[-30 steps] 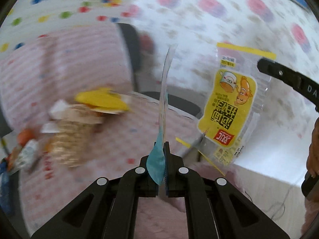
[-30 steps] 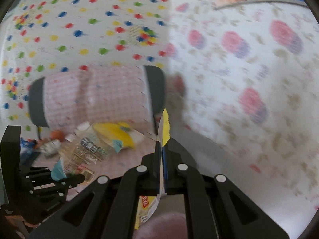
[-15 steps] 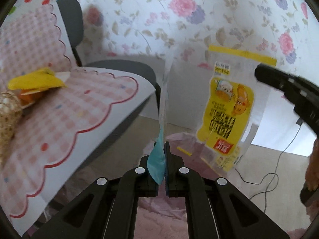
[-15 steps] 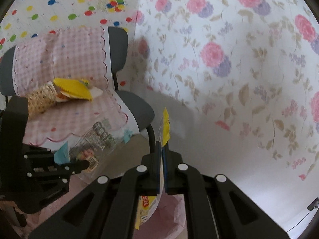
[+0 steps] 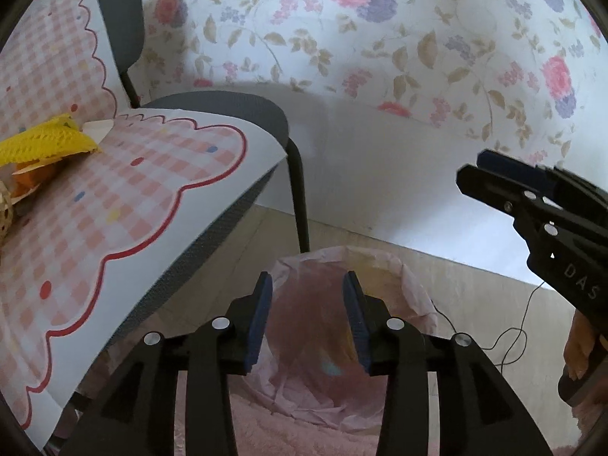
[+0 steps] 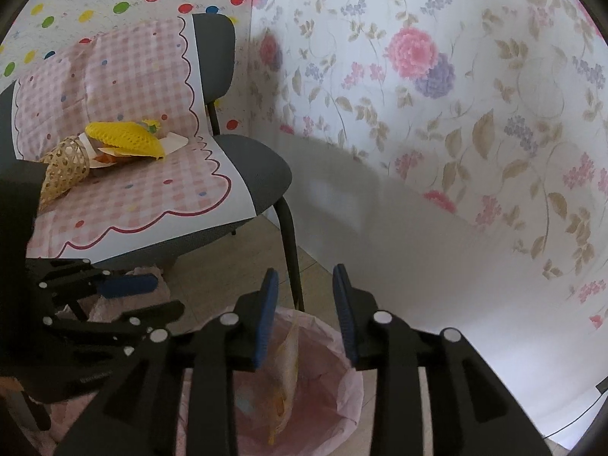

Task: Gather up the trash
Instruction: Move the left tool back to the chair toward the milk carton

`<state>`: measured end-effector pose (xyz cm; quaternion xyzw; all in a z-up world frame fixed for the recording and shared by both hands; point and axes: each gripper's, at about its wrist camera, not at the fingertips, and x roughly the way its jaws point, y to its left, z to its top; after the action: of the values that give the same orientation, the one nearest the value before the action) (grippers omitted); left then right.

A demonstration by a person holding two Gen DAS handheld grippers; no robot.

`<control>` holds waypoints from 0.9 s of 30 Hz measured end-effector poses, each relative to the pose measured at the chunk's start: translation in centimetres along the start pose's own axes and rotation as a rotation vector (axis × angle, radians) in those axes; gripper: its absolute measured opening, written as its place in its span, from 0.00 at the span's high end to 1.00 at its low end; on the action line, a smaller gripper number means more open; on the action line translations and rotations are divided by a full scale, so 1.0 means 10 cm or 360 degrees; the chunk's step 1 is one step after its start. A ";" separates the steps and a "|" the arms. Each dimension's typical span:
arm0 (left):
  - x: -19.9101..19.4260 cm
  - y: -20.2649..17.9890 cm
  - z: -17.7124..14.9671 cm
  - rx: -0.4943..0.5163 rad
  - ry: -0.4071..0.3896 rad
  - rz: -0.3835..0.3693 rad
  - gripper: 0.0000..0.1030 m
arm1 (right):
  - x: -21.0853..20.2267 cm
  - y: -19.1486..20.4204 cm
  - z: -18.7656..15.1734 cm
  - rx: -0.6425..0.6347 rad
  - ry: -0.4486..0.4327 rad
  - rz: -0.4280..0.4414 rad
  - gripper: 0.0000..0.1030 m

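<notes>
My left gripper (image 5: 306, 280) is open and empty above a trash bin with a pink liner (image 5: 410, 285). My right gripper (image 6: 303, 276) is open and empty above the same bin (image 6: 342, 376). A yellow snack wrapper (image 6: 287, 372) lies inside the bin, blurred. The right gripper also shows at the right of the left wrist view (image 5: 482, 174), and the left gripper at the lower left of the right wrist view (image 6: 152, 296). More trash sits on the chair seat: a yellow net wrapper (image 6: 125, 138), a woven cone (image 6: 64, 169) and scraps under them.
A grey chair (image 6: 262, 174) with a pink checked cloth (image 6: 152, 193) stands left of the bin. Its metal leg (image 6: 290, 243) is close behind the bin. A floral wall (image 6: 456, 95) runs behind. A black cable (image 5: 509, 338) lies on the floor at right.
Both grippers have opened and let go of their wrappers, the blue-edged clear one and the yellow one. The wrappers have dropped into the bin. Both grippers have tilted down over it.
</notes>
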<state>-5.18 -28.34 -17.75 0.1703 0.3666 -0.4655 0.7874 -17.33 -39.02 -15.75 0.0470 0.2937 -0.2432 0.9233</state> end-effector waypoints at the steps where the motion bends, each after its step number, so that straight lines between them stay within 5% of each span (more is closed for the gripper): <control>1: -0.03 0.04 0.01 -0.0018 -0.0010 0.0006 0.61 | -0.02 -0.01 0.02 0.0012 -0.0002 0.0004 0.71; 12: -0.84 0.62 0.02 -0.0148 -0.0132 0.0320 0.61 | -0.30 0.16 0.50 0.0053 -0.0105 0.0208 0.71; 27: -1.77 1.58 -0.46 -0.0575 -0.0222 0.0645 0.55 | -0.12 1.22 0.96 -0.0143 -0.0052 0.0683 0.71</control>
<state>1.15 -6.77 -8.97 0.0647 0.3471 -0.2363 0.9053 -7.37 -30.01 -7.86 0.0633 0.2725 -0.0284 0.9597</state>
